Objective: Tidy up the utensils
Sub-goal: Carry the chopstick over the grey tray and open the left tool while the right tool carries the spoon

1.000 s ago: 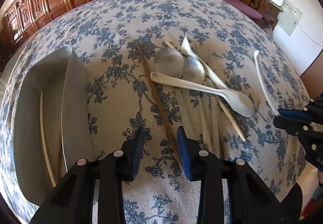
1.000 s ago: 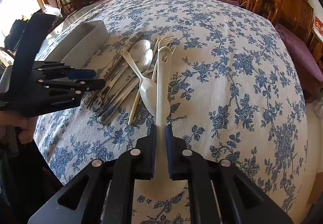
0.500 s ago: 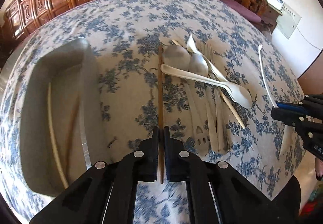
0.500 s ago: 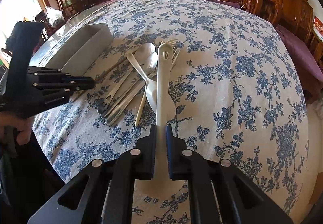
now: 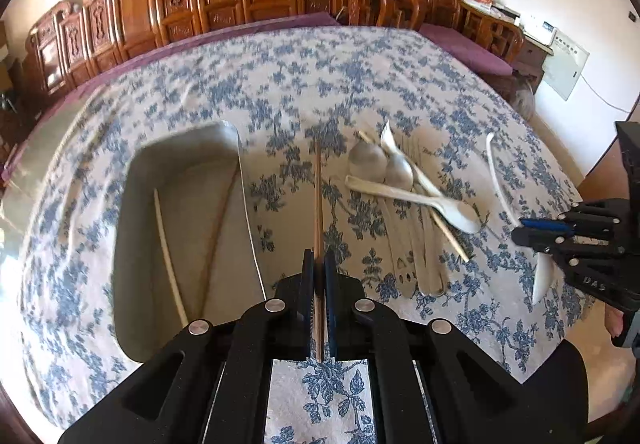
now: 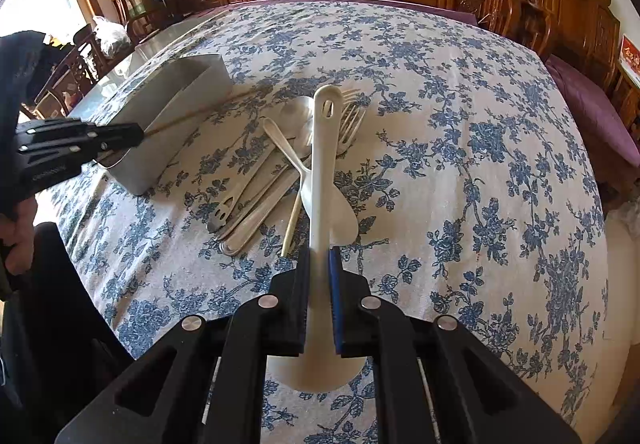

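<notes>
Left gripper (image 5: 319, 264): its fingers are closed on a brown chopstick (image 5: 318, 196), which one second ago lay on the worktop between open fingers. It is now lifted and points far, just right of the tray.
Right gripper (image 6: 320, 264): its fingers grip a white rice paddle (image 6: 326, 164) by the flat blade, the handle with the hole pointing far. This grip is the same as one second ago.
Tray (image 5: 132, 228): a grey box at the left on the worktop. It already holds a pale chopstick (image 5: 168, 252) and a brown one.
Pile (image 5: 400, 204): metal spoons, forks, a white spoon (image 5: 412, 198) and one pale chopstick lie together right of the tray, not yet sorted.
Worktop (image 5: 320, 84): a cloth with blue flowers covers it.
Change: the left chopstick has gone from lying to held, and the view has turned towards the tray.
Meaning: I judge that the pickup is done and the next step is to lay this chopstick in the tray beside the others. Much of the task remains.
</notes>
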